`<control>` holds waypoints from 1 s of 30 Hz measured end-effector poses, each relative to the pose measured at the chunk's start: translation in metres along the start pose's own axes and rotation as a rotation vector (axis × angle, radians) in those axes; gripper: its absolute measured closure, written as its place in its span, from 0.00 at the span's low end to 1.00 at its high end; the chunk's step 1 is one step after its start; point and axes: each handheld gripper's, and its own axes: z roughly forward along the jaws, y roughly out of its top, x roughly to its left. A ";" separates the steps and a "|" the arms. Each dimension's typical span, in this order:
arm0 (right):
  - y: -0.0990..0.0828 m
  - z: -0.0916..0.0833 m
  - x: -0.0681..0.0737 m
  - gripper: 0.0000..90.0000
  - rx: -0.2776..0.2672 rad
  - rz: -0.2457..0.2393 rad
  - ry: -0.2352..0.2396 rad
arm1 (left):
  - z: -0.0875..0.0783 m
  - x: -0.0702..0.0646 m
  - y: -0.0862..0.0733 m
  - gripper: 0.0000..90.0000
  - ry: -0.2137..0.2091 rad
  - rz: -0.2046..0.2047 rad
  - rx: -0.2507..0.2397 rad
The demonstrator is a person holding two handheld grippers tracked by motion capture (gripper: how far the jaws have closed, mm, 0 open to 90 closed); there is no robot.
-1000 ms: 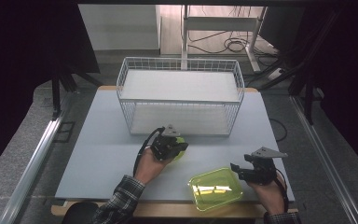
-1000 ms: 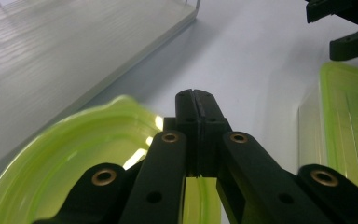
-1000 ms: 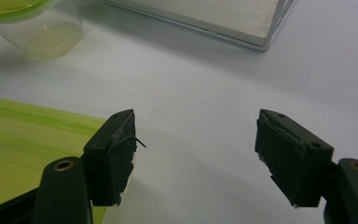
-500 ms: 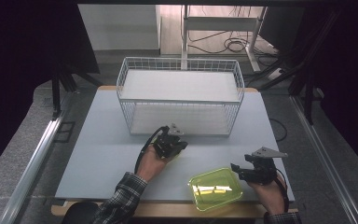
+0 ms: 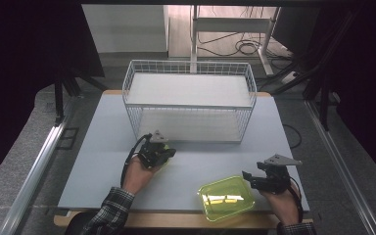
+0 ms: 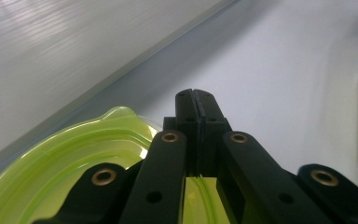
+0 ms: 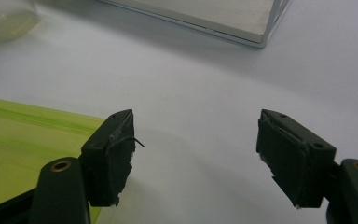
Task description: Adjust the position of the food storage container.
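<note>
Green plastic is showing beneath the left gripper [image 5: 162,152]: a translucent lime lid [image 6: 70,154] is lying just under and left of its jaws in the left gripper view, near the wire basket's front. Those jaws are pressing tight together with a thin strip of the green showing low between their arms, so they are clenched, though whether they are pinching the lid's edge cannot be told. In the high view a sliver of that lid [image 5: 165,164] is peeking out beside the person's left hand [image 5: 138,172], on the table [image 5: 93,161] just in front of the wire basket [image 5: 188,105].

Toward the near right edge, a lime-green container [image 5: 226,197] is sitting on the table with pale pieces inside. The right gripper [image 5: 263,180] is hovering just beside its right side, held by the right hand [image 5: 285,203]. In the right gripper view its jaws are standing released, wide apart over bare table, with the container [image 7: 23,140] lying just to the left of the left jaw. The two grippers are sitting well apart from each other.
</note>
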 end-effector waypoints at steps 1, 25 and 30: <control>0.000 0.000 0.000 0.31 0.000 0.000 0.000 | -0.003 0.001 -0.002 1.00 0.003 -0.015 -0.001; 0.009 -0.016 0.029 0.84 0.057 -0.081 0.122 | -0.044 -0.005 -0.034 0.97 0.011 -0.016 -0.094; 0.006 -0.029 0.042 0.97 0.063 -0.122 0.178 | -0.049 -0.013 -0.047 0.95 -0.009 -0.027 -0.111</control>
